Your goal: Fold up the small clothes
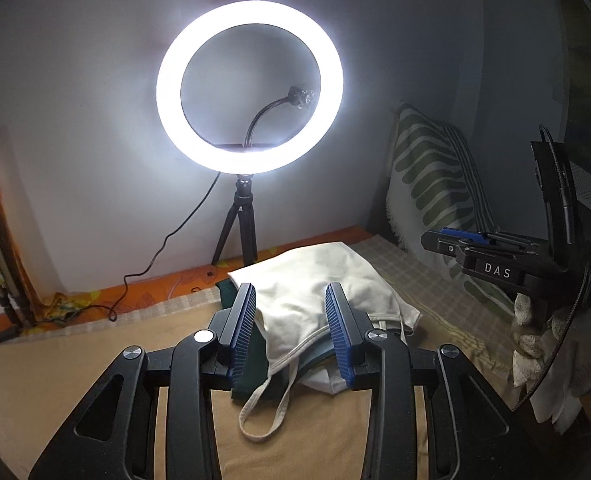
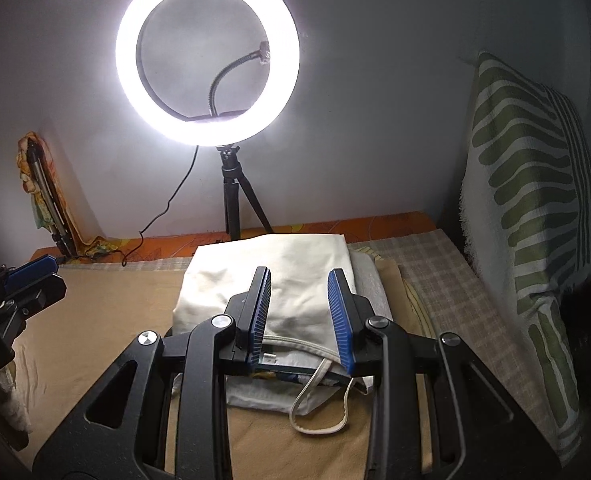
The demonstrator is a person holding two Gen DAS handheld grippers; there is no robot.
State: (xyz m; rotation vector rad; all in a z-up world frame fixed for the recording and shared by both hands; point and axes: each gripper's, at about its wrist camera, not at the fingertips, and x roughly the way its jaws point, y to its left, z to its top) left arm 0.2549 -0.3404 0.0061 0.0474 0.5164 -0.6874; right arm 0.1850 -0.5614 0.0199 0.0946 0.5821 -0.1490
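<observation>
A cream strappy top (image 1: pixel 315 280) lies folded on a small stack of folded clothes, with a dark green garment (image 1: pixel 251 364) under it; its strap loop (image 1: pixel 263 420) hangs toward me. The top also shows in the right wrist view (image 2: pixel 291 276), its strap (image 2: pixel 323 408) trailing at the front. My left gripper (image 1: pixel 291 292) is open, its jaws either side of the top's near part and holding nothing. My right gripper (image 2: pixel 301 278) is open above the stack and empty. The right gripper shows at the right of the left view (image 1: pixel 491 256). The left gripper shows at the left of the right view (image 2: pixel 23 276).
The stack sits on a tan blanket (image 1: pixel 75 368) over a checked sheet (image 2: pixel 447 280). A lit ring light (image 1: pixel 249 86) on a tripod stands at the back by the wall, its cable (image 1: pixel 155 256) trailing left. A green-striped pillow (image 2: pixel 535 208) leans at the right.
</observation>
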